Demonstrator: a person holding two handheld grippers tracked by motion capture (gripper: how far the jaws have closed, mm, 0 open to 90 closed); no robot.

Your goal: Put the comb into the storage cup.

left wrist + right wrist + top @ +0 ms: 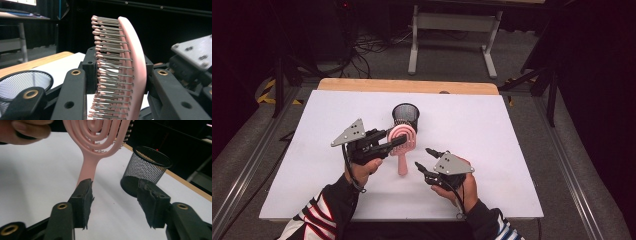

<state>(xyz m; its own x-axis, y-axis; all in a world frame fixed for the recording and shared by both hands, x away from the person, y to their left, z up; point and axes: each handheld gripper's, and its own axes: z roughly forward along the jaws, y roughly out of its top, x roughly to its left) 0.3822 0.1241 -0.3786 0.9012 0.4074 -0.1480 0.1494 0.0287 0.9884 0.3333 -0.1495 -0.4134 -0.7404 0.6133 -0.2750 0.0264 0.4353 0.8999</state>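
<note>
Jaws of the left gripper [398, 142] clamp the pink hairbrush [402, 137] beside the black mesh cup [405, 116]; right gripper [426, 159] jaws spread

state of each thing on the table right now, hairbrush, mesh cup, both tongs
pink hairbrush: gripped at the head, handle pointing toward the person
left tongs: shut on the pink hairbrush
right tongs: open, holding nothing, near the handle end
black mesh cup: upright on the white table, looks empty
</note>
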